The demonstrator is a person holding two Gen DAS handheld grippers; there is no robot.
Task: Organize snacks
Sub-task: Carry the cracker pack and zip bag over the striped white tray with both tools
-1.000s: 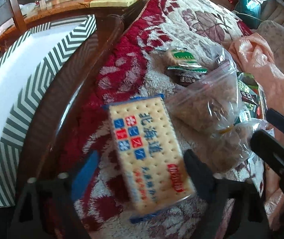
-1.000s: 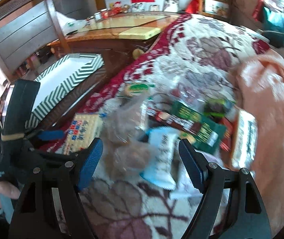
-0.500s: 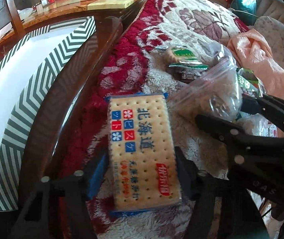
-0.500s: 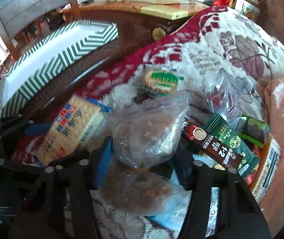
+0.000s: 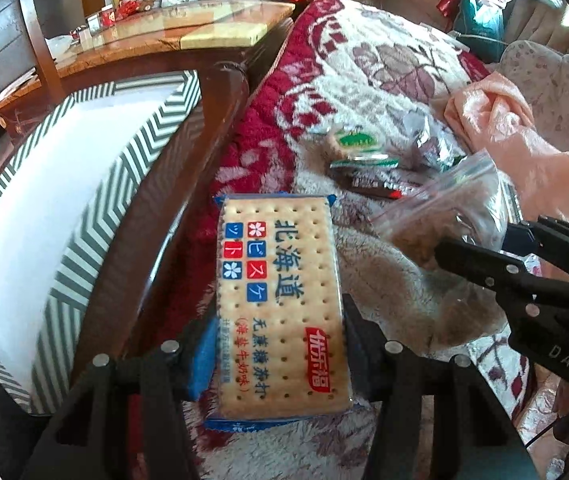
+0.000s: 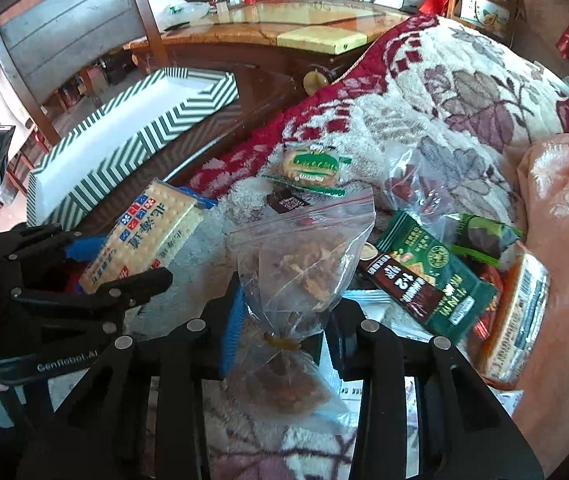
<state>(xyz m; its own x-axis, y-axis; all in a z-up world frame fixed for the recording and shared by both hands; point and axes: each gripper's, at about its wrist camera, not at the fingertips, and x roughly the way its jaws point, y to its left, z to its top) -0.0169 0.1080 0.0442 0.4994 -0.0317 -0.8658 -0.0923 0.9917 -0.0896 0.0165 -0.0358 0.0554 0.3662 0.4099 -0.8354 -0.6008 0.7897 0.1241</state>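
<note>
Plush floral blanket (image 5: 396,60) covered the surface, with one chevron-striped box (image 6: 132,136) beside it on a dark wood ledge. Left tongs (image 5: 280,344) were clamped on one cracker pack (image 5: 280,300), held slightly above the blanket. Right tongs (image 6: 284,316) were clamped on one clear bag of snacks (image 6: 304,256) at its tied neck. Risk: thin bag film could slip or tear under load; the smooth cracker pack could pivot between the pads. Several other packets lay nearby, overlapped and not reliably countable.
</note>
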